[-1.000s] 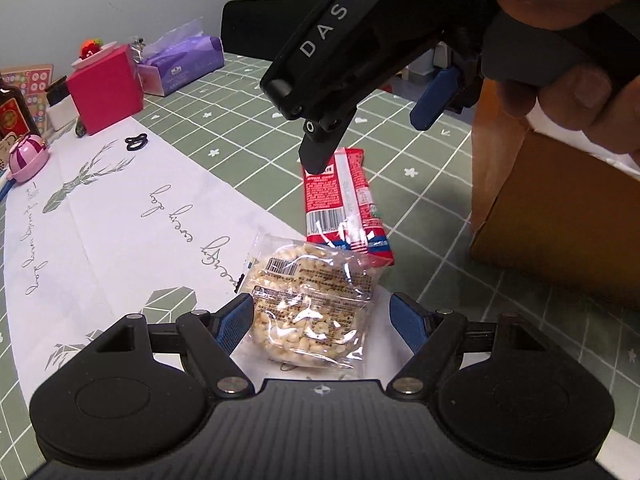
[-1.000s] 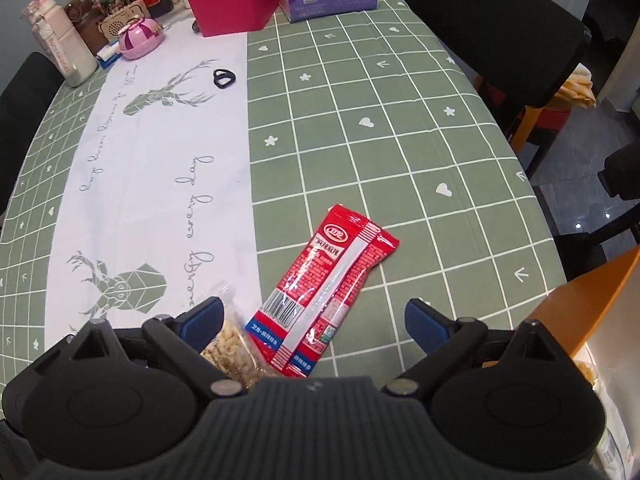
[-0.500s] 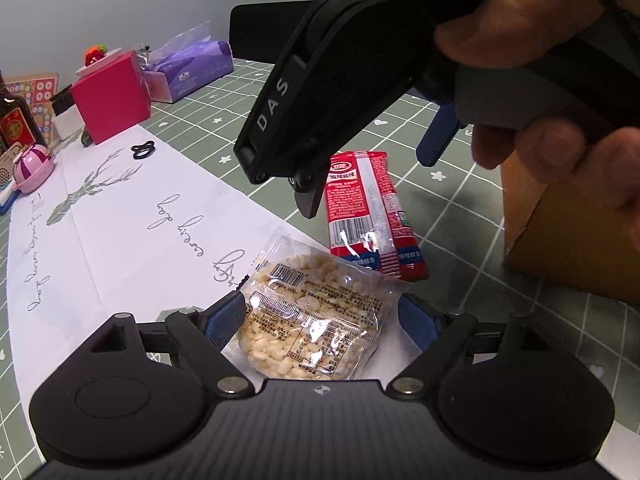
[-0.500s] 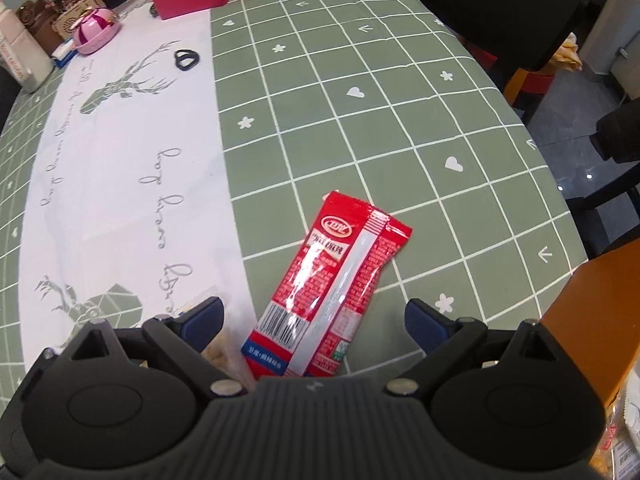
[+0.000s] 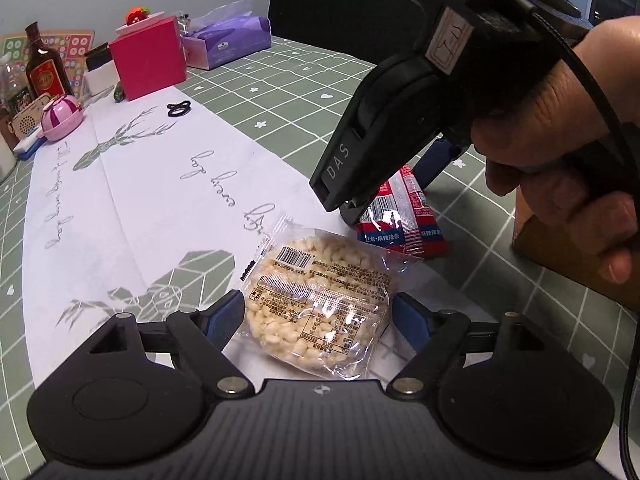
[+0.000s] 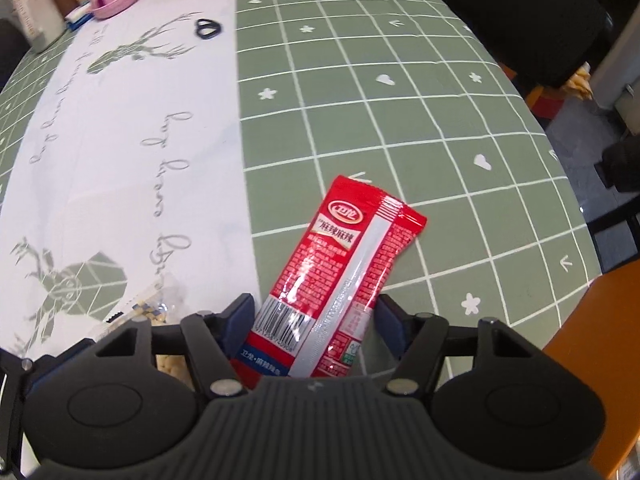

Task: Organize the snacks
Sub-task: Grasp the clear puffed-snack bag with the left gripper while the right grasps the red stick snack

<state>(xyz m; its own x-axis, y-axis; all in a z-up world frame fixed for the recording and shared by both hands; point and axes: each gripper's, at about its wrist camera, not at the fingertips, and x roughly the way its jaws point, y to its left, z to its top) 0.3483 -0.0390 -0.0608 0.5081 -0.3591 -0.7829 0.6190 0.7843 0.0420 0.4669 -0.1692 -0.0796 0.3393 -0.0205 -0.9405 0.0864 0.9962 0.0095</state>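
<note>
Left claw: fingers apart, one blue pad on each side of the rice cake, a round puffed disc in a clear wrapper lying flat on the white runner of the surface; whether the pads touch the wrapper cannot be told. Right claw: fingers apart but drawn in close to the near end of the red packet, whose barcode end lies between the pads; a firm clamp cannot be confirmed. Taking the rice cake as landmark: the red packet lies just beyond it and to its right on the green checked cloth, with the right claw and the hand that grips it directly above the packet. A brown box stands to the right of the cake, past the packet. Far beyond the cake along the runner lies a small black clip; farther still stand a pink box, a purple tissue pack and a dark chair. To the far left of the cake sit a pink bowl and a brown bottle. In the right wrist view a corner of the cake's wrapper shows just left of the packet.
</note>
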